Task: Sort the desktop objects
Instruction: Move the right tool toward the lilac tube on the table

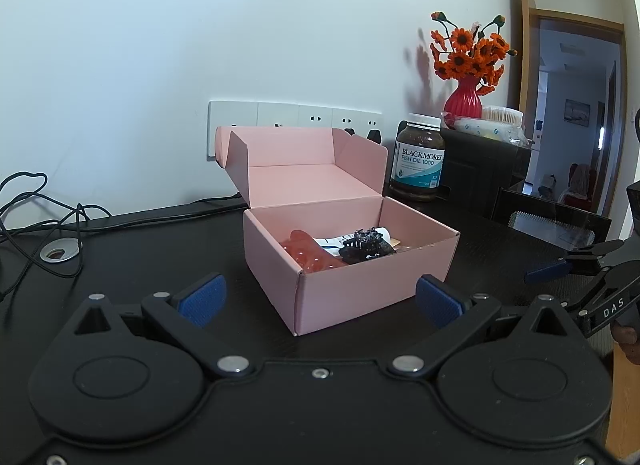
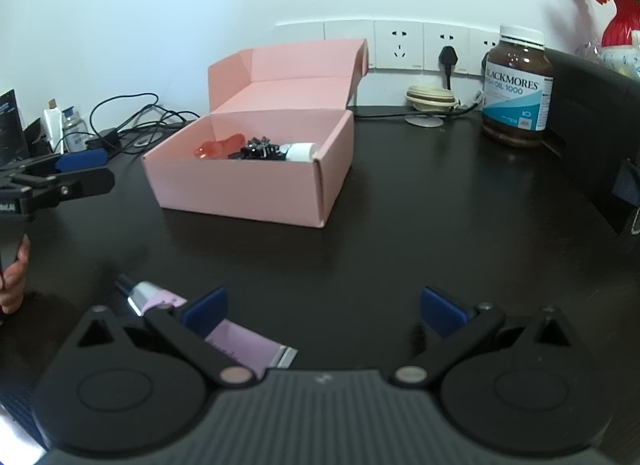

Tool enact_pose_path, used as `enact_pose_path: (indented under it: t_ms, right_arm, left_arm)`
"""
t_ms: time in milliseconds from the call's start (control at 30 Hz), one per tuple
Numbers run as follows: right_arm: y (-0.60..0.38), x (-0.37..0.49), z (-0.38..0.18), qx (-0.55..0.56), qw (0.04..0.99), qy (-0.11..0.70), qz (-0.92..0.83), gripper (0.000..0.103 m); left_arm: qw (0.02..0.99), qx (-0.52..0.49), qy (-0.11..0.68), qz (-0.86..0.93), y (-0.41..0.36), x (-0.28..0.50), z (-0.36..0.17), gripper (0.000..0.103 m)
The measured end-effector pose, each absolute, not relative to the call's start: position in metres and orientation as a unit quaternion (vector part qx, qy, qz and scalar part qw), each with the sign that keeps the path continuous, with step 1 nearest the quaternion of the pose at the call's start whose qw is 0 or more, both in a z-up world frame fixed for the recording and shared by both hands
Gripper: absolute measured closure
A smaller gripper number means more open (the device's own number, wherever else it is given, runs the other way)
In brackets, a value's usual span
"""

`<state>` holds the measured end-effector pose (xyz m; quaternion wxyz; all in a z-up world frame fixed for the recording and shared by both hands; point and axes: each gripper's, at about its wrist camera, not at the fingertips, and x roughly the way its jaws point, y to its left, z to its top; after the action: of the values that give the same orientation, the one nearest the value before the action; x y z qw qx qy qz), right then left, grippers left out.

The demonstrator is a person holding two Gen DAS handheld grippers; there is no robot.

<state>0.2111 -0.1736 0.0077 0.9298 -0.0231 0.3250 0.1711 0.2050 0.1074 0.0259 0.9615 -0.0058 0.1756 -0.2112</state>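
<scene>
An open pink cardboard box (image 1: 344, 289) (image 2: 256, 185) stands on the dark desk with its lid up. Inside lie a red translucent item (image 1: 308, 255) (image 2: 220, 147), a black hair claw (image 1: 366, 245) (image 2: 260, 149) and a white tube (image 2: 298, 152). My left gripper (image 1: 320, 299) is open, just in front of the box's near corner, holding nothing. My right gripper (image 2: 324, 307) is open too, low over the desk. A pink tube (image 2: 236, 339) lies on the desk under its left finger, partly hidden. Each gripper shows at the edge of the other's view.
A brown fish oil jar (image 1: 418, 163) (image 2: 516, 89) stands right of the box beside a black shelf (image 1: 480, 169). A red vase of orange flowers (image 1: 464, 99) sits on the shelf. Cables (image 1: 44, 221) trail at the left, and wall sockets (image 2: 400, 45) line the back.
</scene>
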Motion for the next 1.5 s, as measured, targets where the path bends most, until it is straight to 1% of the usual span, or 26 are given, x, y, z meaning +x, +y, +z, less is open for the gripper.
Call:
enact_pose_path:
  t_ms: [1000,1500]
  right_arm:
    - [-0.168,0.204,0.009,-0.024,0.927,0.328,0.181,0.001]
    - [-0.154,0.195,0.009,-0.042,0.922,0.334,0.193,0.001]
  left_arm:
    - [0.962,-0.003,0.175,-0.211,0.106,0.204,0.026,0.0]
    - [0.963,0.001,0.172,-0.206,0.106,0.202,0.027,0.0]
